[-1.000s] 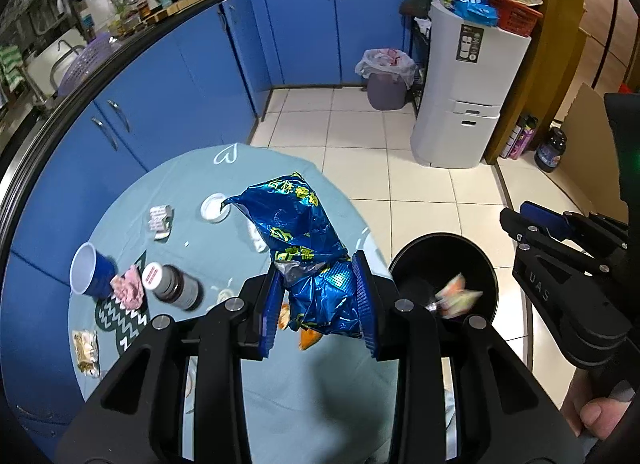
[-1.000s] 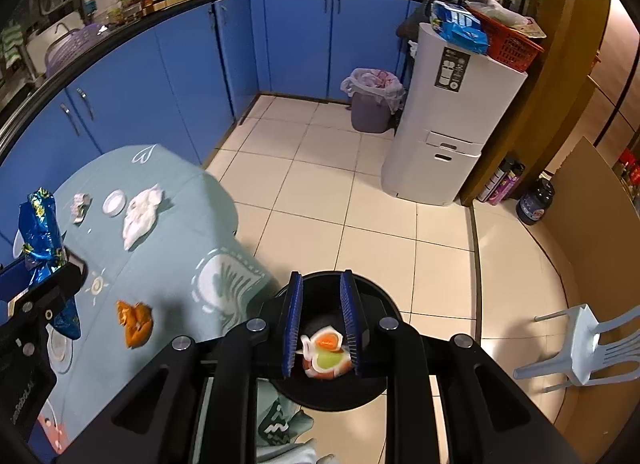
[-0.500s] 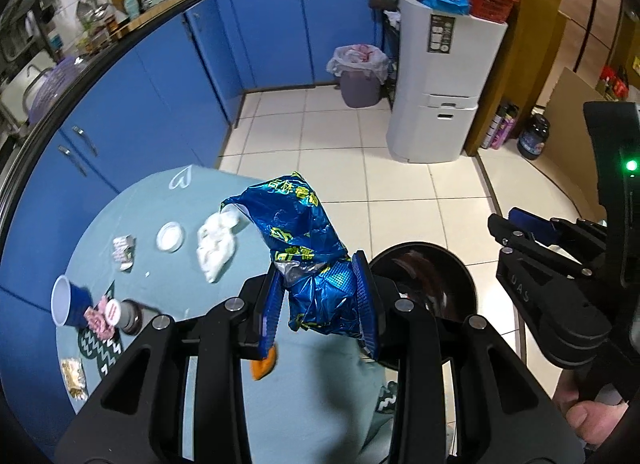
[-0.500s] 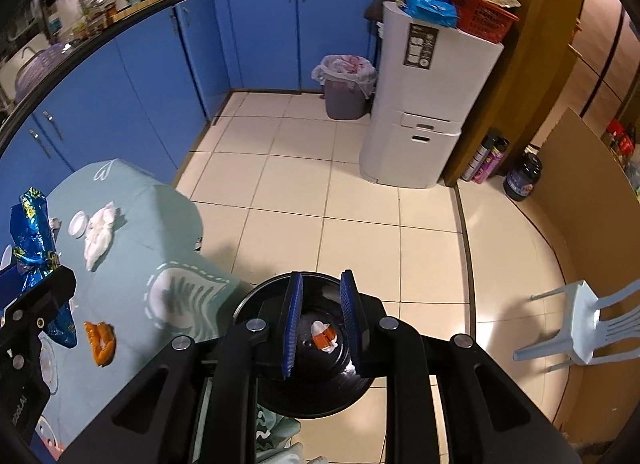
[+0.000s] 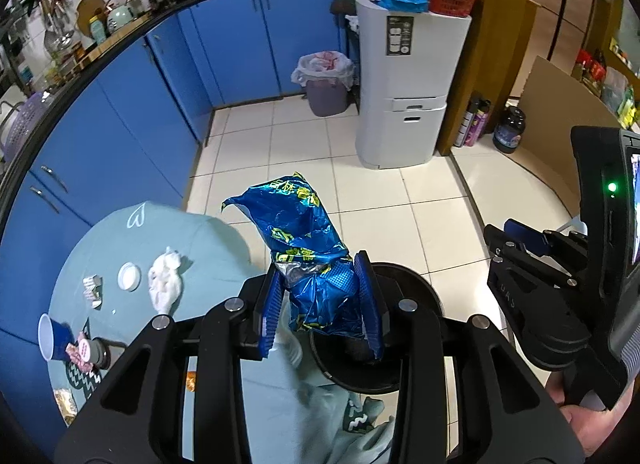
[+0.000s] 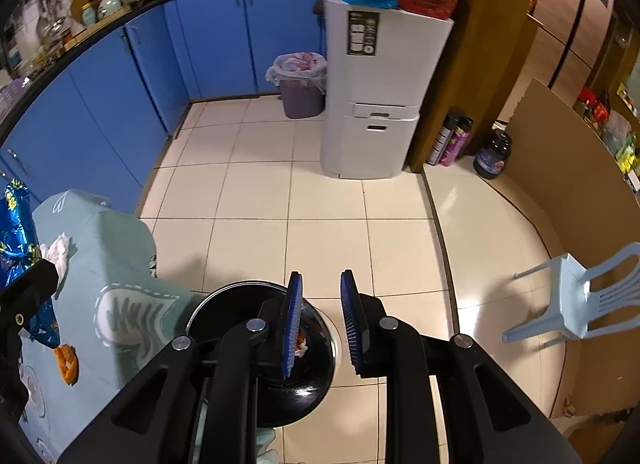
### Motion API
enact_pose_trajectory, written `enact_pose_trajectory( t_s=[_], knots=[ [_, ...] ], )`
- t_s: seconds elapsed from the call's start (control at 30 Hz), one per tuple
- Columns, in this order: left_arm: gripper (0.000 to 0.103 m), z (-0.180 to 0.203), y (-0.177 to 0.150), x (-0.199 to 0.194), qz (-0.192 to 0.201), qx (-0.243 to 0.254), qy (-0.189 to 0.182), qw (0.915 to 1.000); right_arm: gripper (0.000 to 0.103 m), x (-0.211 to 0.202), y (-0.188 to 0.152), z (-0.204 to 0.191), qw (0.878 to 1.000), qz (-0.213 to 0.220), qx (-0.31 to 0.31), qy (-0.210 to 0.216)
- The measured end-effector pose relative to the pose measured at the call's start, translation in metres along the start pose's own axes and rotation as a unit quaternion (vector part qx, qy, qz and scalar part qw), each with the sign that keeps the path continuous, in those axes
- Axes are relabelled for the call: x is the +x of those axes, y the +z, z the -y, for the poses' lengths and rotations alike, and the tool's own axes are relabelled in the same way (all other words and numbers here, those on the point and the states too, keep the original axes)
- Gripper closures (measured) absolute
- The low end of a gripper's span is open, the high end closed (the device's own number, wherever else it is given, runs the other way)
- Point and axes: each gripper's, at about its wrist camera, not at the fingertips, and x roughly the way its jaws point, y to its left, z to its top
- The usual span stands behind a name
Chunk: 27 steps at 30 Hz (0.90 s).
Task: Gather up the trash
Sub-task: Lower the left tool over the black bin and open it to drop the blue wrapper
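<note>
Two grippers over the black bin, one of them carrying a blue snack bag.

On our left, the desk (image 5: 208,232) under its pale green cloth carries a blue cup (image 5: 50,338), a white lid (image 5: 129,276) and a crumpled tissue (image 5: 164,284), with an orange scrap (image 6: 66,362) nearer us. Our left gripper (image 5: 320,304) has the crumpled blue snack bag (image 5: 304,252) between its jaws, which are easing apart while the pads still touch the foil; the bag stands upright at the desk's edge, partly above the black bin (image 5: 416,296) on the floor just beside the desk. Our right gripper (image 6: 320,324) hangs at the bin's right rim with its jaws narrow and nothing between them. Some orange and white trash (image 6: 301,344) lies inside the bin.
</note>
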Motion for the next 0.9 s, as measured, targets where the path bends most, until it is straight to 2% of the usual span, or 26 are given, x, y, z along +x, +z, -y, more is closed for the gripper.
enact_pose_trajectory(
  t_s=[0.1,0.17,0.23,0.27,0.37,0.57,0.9],
  knots=[
    [0.060,0.006,0.002,0.000,0.005,0.005,0.005,1.0000,0.082,0.002,0.002,0.007,1.000,0.000,0.009,-0.003],
    [0.021,0.005,0.003,0.001,0.005,-0.001,-0.001,1.0000,0.082,0.002,0.002,0.010,1.000,0.000,0.012,-0.004],
    [0.009,0.003,0.004,-0.002,0.016,-0.006,-0.001,0.9998,0.082,0.003,0.001,0.011,1.000,-0.002,0.013,-0.004],
    [0.006,0.003,0.005,-0.004,0.021,-0.006,0.003,0.9998,0.082,0.003,0.000,0.011,1.000,-0.002,0.013,-0.004],
    [0.004,-0.002,0.005,-0.004,0.026,-0.013,0.033,0.9990,0.082,0.003,-0.001,0.009,1.000,-0.004,0.011,-0.003],
    [0.004,-0.020,0.000,0.001,0.010,-0.047,0.030,0.9984,0.082,-0.001,0.000,0.006,1.000,0.001,0.010,-0.001],
    [0.003,-0.035,-0.006,-0.008,0.017,-0.063,0.034,0.9973,0.082,-0.009,-0.001,-0.005,1.000,0.005,0.002,0.003]
  ],
)
